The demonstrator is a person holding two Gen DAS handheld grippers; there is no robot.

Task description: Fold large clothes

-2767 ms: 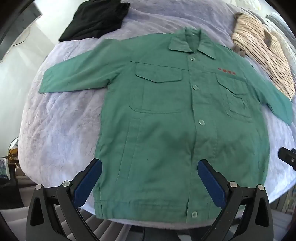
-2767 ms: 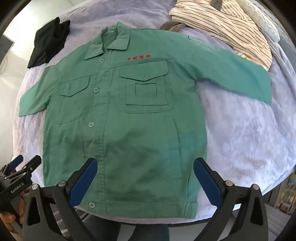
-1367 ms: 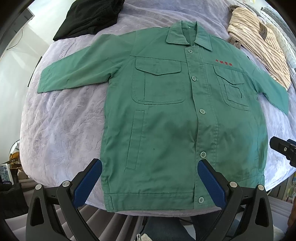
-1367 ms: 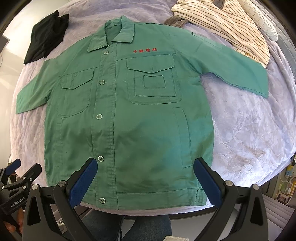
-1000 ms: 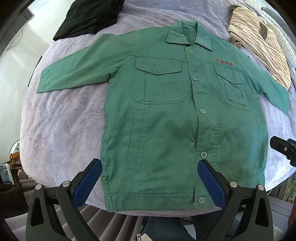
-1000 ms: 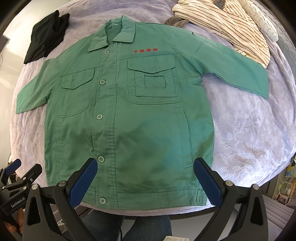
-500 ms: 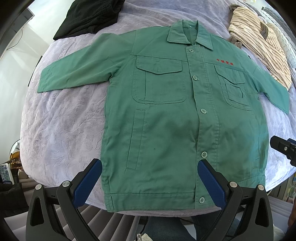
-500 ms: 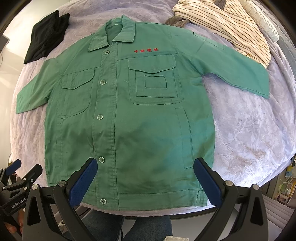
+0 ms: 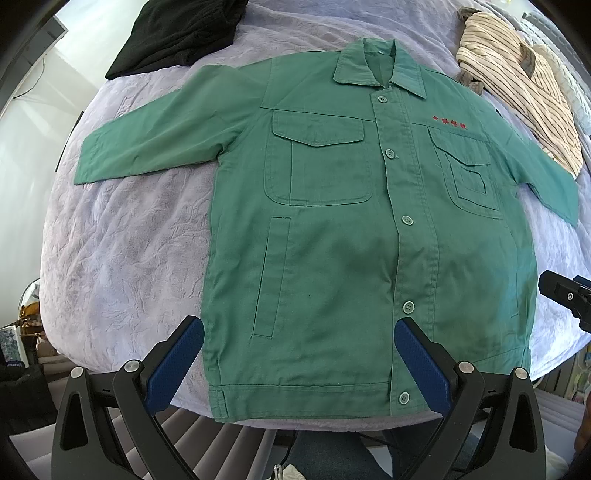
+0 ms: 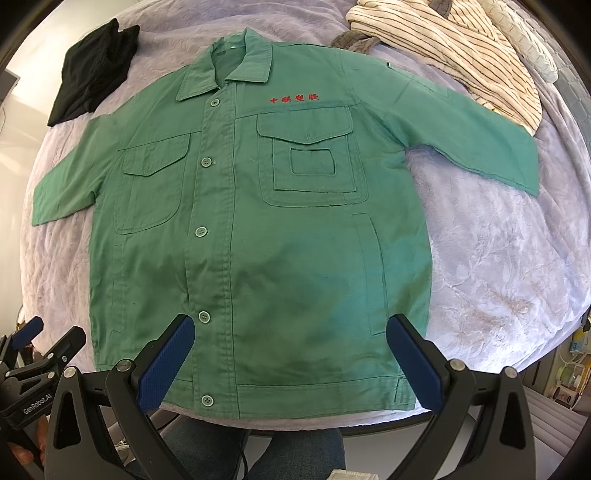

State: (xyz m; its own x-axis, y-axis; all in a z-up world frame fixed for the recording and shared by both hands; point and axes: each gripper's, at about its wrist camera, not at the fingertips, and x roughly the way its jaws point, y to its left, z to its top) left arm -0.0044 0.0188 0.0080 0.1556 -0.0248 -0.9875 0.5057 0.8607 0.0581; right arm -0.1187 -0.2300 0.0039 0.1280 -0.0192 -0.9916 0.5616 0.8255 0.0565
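Green cotton-like jacket, buttoned and face up, lies spread flat on a lilac quilted bed, its hem at the near edge and collar at the far side. Reading from left to right in the left wrist view, we note a black garment at the far left corner, the jacket's outstretched sleeve, the buttoned front, the second sleeve, and a striped garment heaped at the far right.

We hold the left gripper and the right gripper above the hem, each with its fingers spread wide and gripping nothing; neither touches the cloth.

No fold is yet made, so we judge the step in hand to be the first sleeve fold. To do it well, we should pinch one sleeve at the cuff and the shoulder seam together, lift only enough to clear the front, and lay it straight across the chest pockets. The fabric looks stiff enough to hold a crease, yet it may drag on the plush quilt, so pulling sideways risks skewing the body.
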